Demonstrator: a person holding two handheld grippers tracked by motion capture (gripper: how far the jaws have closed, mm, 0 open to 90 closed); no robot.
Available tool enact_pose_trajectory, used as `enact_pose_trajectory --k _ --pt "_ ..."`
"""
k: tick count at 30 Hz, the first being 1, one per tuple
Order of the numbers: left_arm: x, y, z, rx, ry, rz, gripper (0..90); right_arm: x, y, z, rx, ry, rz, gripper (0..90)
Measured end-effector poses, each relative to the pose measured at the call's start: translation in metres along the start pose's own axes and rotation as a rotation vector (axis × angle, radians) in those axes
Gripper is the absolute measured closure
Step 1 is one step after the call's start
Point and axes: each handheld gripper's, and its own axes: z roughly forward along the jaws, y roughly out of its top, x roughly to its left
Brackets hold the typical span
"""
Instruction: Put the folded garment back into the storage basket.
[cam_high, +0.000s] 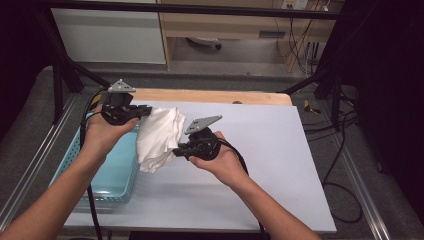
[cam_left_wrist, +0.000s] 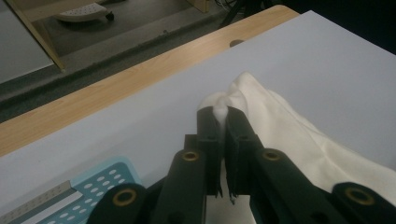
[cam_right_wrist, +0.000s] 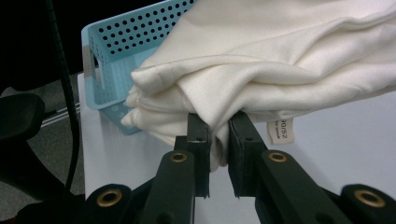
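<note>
Holding a white cloth (cam_high: 159, 136) up off the bench (cam_high: 260, 165), both tongs have their grip made: that much of the work looks done. Nearest the person, the right tongs (cam_high: 176, 151) are clamped on a bunched fold low on the cloth; in the right gripper view the fabric is pinched between the two black jaws, with a small sewn label (cam_right_wrist: 280, 130) hanging just beside them. A little farther off, the left tongs (cam_high: 148, 109) are closed on a gathered corner at the top of the cloth, and in the left gripper view a small tuft of fabric pokes out between the jaw tips. The cloth hangs crumpled between the two grips, its lower edge above the white bench top, just beside a light blue perforated basket (cam_high: 112, 175) at the bench's left side.

By my reading, the lift out of the basket is finished and the cloth is clear of it. What remains is likely spreading it by drawing the two grips apart, then laying it flat on the open bench and folding it. Beyond, the bench's wooden far edge (cam_high: 215, 96) carries nothing.
</note>
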Motion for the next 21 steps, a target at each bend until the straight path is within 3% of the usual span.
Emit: enact_pose_trajectory --k 13,21 --pt "0.014 -0.001 -0.011 0.004 0.026 0.002 85.9 0.004 0.013 0.013 -0.003 0.01 -0.011 80.7" --pt "0.027 -0.006 -0.016 -0.002 0.042 -0.021 85.9 0.006 0.023 0.027 0.005 0.005 -0.022 80.6"
